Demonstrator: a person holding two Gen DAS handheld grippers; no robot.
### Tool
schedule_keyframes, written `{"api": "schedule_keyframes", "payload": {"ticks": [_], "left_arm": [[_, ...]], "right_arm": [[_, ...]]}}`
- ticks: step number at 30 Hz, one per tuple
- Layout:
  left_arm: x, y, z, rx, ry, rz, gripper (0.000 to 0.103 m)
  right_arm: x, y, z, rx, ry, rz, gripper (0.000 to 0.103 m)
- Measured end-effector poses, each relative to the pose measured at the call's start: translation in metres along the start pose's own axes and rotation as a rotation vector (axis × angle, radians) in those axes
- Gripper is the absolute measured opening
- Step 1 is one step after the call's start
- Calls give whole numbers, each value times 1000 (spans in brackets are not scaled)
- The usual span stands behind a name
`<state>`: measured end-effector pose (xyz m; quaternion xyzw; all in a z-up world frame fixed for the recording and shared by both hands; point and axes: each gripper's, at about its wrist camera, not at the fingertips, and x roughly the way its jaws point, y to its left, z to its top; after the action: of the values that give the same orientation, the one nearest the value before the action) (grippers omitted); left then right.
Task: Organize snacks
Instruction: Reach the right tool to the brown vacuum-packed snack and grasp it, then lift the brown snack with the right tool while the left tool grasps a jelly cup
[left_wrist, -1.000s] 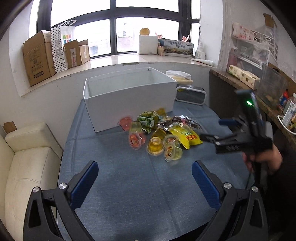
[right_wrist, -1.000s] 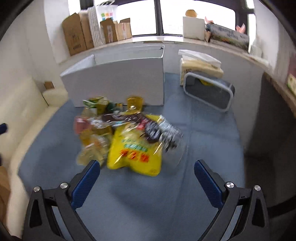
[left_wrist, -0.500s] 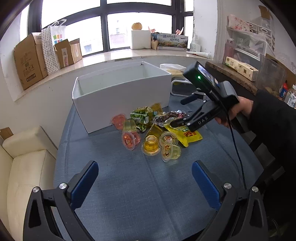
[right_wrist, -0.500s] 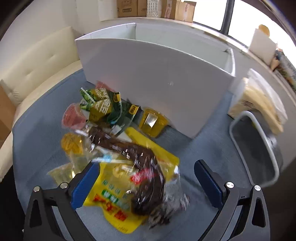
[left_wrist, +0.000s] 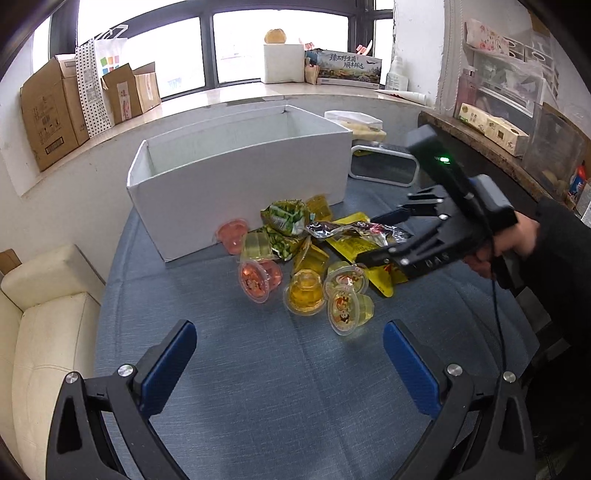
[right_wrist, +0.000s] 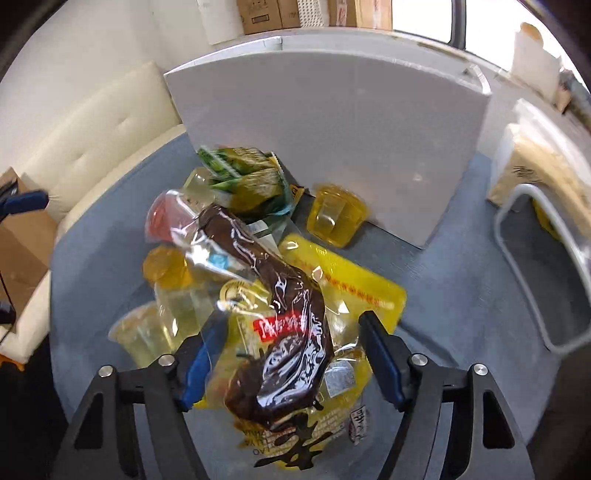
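Your right gripper (right_wrist: 288, 354) straddles the brown pouch (right_wrist: 284, 332), which lies on top of the yellow bag (right_wrist: 354, 284) at the 3 o'clock side of the snack pile. The jaws are closing, one blue pad on each side of the pouch; whether either pad presses on it yet cannot be told. In the left wrist view the same gripper (left_wrist: 373, 236) reaches in from 3 o'clock, your hand (left_wrist: 517, 240) on its handle, and the pouch (left_wrist: 354, 230) lies between its fingers.

The pile sits on the blue table (left_wrist: 277, 387) against the near wall of the white box (left_wrist: 240, 184). From the pouch, the green packets (left_wrist: 288, 221) lie at 9 o'clock, close to the box. The jelly cups (left_wrist: 306, 291) spread from 7 to 9 o'clock: red ones nearest the box and the pile's 9 o'clock edge, yellow ones toward 6 o'clock. One more yellow cup (right_wrist: 334, 218) rests against the box wall at 12 o'clock from the pouch.

Your left gripper (left_wrist: 290, 363) hovers at 6 o'clock of the pile, jaws wide apart, nothing between them, well clear of the nearest cup.

Past the box, at 2 o'clock, a white-rimmed bin (left_wrist: 384, 168) stands on the table. A cream sofa (left_wrist: 44, 314) lies at 9 o'clock.
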<state>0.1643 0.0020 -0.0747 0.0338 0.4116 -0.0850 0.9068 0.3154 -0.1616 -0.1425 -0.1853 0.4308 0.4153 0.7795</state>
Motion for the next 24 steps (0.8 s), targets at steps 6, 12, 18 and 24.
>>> {"api": "schedule_keyframes", "payload": {"ticks": [6, 12, 18, 24], "left_arm": [[10, -7, -1, -1, 15, -1, 103], [7, -9, -4, 8, 4, 3, 103], [31, -21, -8, 5, 41, 2, 103], [65, -43, -1, 1, 57, 14, 103]], "right_arm": [[-31, 18, -39, 95, -48, -41, 72], [-62, 38, -70, 174, -90, -99, 72], [-94, 49, -104, 250, -109, -156, 72], [-113, 53, -137, 363, -131, -155, 72]]}}
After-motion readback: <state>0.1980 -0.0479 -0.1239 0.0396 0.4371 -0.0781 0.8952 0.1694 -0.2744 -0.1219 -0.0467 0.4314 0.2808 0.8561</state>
